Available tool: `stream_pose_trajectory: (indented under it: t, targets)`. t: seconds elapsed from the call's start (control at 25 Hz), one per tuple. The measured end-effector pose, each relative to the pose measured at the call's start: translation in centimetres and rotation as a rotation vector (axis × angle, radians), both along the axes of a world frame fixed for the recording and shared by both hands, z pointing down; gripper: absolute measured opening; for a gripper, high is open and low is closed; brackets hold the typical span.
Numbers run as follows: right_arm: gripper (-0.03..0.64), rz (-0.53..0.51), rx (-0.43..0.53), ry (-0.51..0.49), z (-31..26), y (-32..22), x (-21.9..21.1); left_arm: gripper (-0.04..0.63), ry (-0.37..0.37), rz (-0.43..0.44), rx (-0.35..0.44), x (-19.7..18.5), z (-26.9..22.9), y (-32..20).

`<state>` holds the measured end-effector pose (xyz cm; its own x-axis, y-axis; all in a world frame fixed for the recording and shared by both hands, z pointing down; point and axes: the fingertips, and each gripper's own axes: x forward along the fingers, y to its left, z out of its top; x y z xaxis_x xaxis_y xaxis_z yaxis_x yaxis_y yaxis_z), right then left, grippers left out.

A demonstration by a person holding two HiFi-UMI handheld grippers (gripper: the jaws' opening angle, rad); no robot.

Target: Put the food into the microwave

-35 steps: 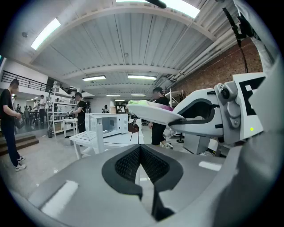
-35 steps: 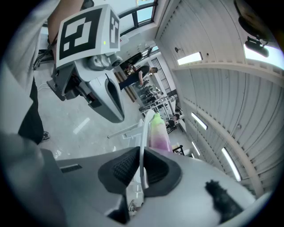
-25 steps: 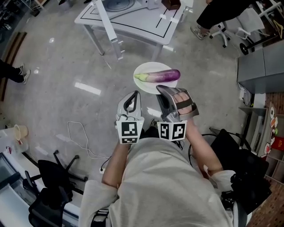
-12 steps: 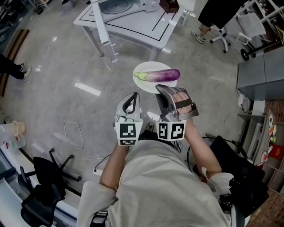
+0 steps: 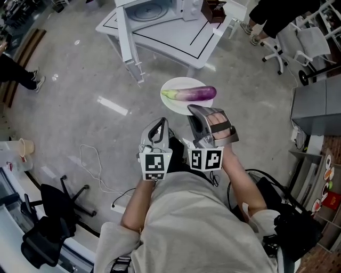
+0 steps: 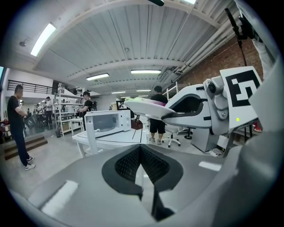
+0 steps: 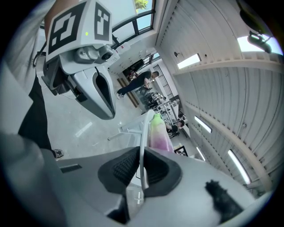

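Observation:
A purple eggplant (image 5: pixel 193 94) with a green stem end lies on a white plate (image 5: pixel 176 85). My right gripper (image 5: pixel 193 109) is shut on the plate's near rim and carries it level above the floor. In the right gripper view the plate (image 7: pixel 143 133) runs edge-on between the pads, with the eggplant (image 7: pixel 159 133) beyond. My left gripper (image 5: pixel 160 123) travels beside it on the left, shut and holding nothing. Ahead, the white microwave (image 5: pixel 154 8) stands on a white table (image 5: pixel 176 37). The left gripper view shows the microwave (image 6: pixel 108 122) with its door swung open.
A brown box (image 5: pixel 216 6) sits on the table beside the microwave. White office chairs (image 5: pixel 298 37) and a person's legs (image 5: pixel 277 10) are at the far right. A grey cabinet (image 5: pixel 319 106) is on the right, a black chair (image 5: pixel 53 234) at the lower left, a cable (image 5: pixel 96 165) on the floor.
Both grippers and the plate with the eggplant have moved forward toward the table. The table and microwave now show larger and lower in the head view.

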<state>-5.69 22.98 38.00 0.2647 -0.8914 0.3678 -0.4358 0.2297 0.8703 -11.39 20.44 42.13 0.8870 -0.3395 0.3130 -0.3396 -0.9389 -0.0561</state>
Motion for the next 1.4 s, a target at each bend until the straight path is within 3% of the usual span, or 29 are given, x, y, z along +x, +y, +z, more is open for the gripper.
stream_pose_trajectory:
  t: [0.28, 0.52, 0.88, 1.4]
  targets:
    - [0.034, -0.043, -0.015, 0.032, 0.3, -5.4, 5.4, 0.006, 0.043, -0.033, -0.021, 6.1, 0.8, -5.1]
    - [0.034, -0.077, -0.059, 0.034, 0.2, -11.0, 10.2, 0.006, 0.033, -0.048, -0.034, 10.7, 0.9, -9.3]
    - [0.034, -0.129, -0.089, 0.052, 0.4, -16.7, 12.6, 0.006, 0.037, -0.054, -0.039, 13.5, 0.4, -13.2]
    - [0.034, -0.2, -0.117, 0.036, 2.6, -24.8, 19.7, 0.006, 0.054, -0.166, -0.056, 19.9, 1.8, -20.1]
